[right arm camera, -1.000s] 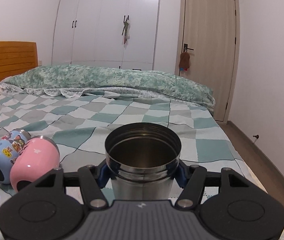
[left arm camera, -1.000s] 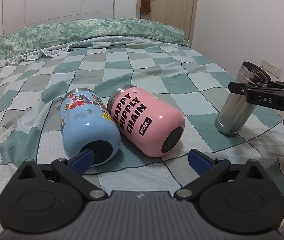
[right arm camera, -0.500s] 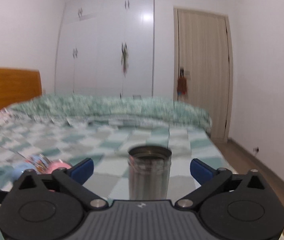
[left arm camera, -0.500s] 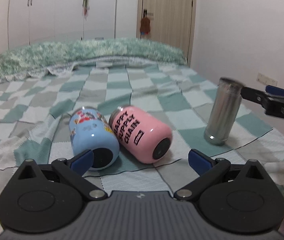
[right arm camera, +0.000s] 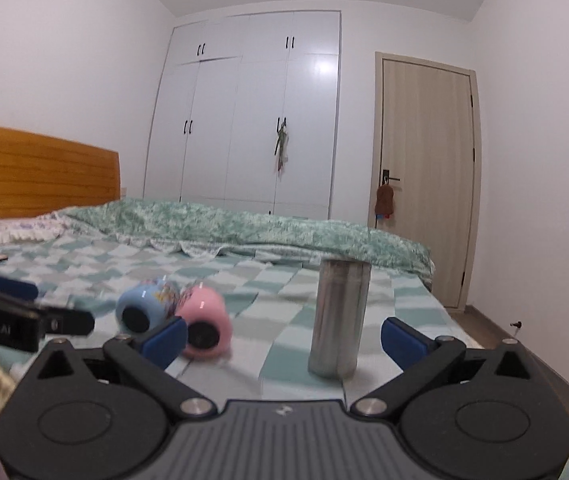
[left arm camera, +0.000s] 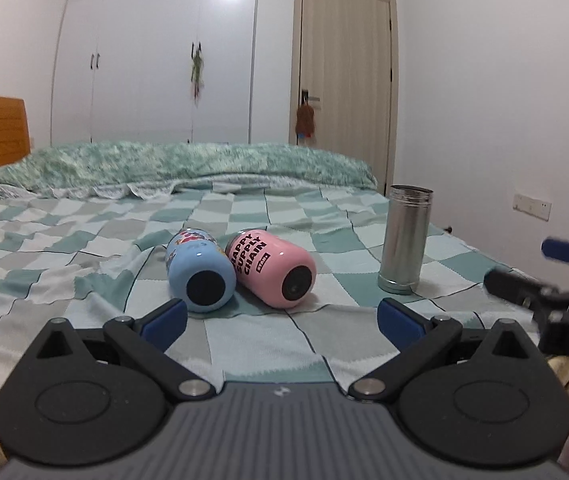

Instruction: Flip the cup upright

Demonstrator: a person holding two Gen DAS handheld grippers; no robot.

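Observation:
A steel cup (left arm camera: 404,240) stands upright on the checked bedspread (left arm camera: 84,240), mouth up; it also shows in the right wrist view (right arm camera: 338,320). A blue cup (left arm camera: 200,276) and a pink cup (left arm camera: 272,272) lie on their sides, touching, bases toward me. They also show in the right wrist view, blue cup (right arm camera: 142,310) and pink cup (right arm camera: 206,328). My left gripper (left arm camera: 280,320) is open and empty, short of the lying cups. My right gripper (right arm camera: 282,336) is open and empty, pulled back from the steel cup; it also shows at the left wrist view's right edge (left arm camera: 540,272).
A green quilt (left arm camera: 184,164) is bunched at the far end of the bed. A wooden headboard (right arm camera: 36,172) is at the left. A wardrobe (right arm camera: 252,120) and a door (right arm camera: 424,176) stand behind. The bed's right edge drops to the floor (right arm camera: 544,360).
My right gripper opened, let go of the steel cup and drew back; the cup stays upright. My left gripper also backed away and tilted up from the lying cups.

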